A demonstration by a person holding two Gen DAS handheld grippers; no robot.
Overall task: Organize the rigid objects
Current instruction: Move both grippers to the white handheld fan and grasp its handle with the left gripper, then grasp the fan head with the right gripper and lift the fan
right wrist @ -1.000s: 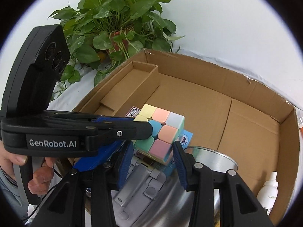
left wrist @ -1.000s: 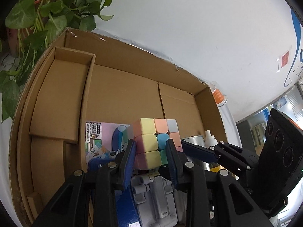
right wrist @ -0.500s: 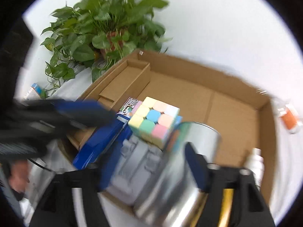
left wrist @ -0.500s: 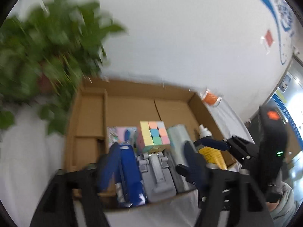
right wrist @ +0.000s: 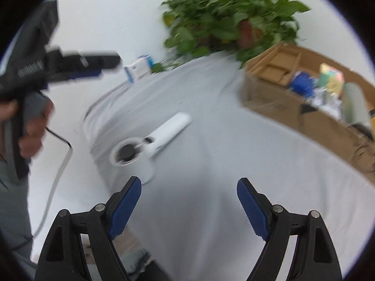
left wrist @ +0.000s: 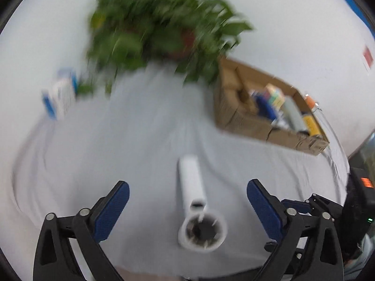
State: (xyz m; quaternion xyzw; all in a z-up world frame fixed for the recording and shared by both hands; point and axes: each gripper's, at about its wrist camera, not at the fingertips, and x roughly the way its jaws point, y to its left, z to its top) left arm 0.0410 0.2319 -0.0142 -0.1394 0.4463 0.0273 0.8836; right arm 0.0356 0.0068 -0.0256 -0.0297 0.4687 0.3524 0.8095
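Observation:
A white handheld device (left wrist: pixel 194 201) with a round black-centred head lies on the white cloth, between and just ahead of my open left gripper (left wrist: pixel 187 199). It also shows in the right wrist view (right wrist: pixel 152 138), ahead and left of my open, empty right gripper (right wrist: pixel 188 192). The cardboard box (left wrist: pixel 243 121) sits at the far right and holds the pastel cube (left wrist: pixel 275 96), a blue item, a silver can and a yellow item. The box shows in the right wrist view (right wrist: pixel 269 98) too, with the cube (right wrist: pixel 331 77) inside.
A green potted plant (left wrist: pixel 164 30) stands at the back beside the box. A small blue-and-white carton (left wrist: pixel 61 93) stands at the far left; it also shows in the right wrist view (right wrist: pixel 138 68). A cable (right wrist: pixel 56 175) hangs off the left gripper's handle. Both views are blurred.
Both grippers let go of the pastel cube, which now sits in the box, opened wide and pulled far back. The white device has come into view.

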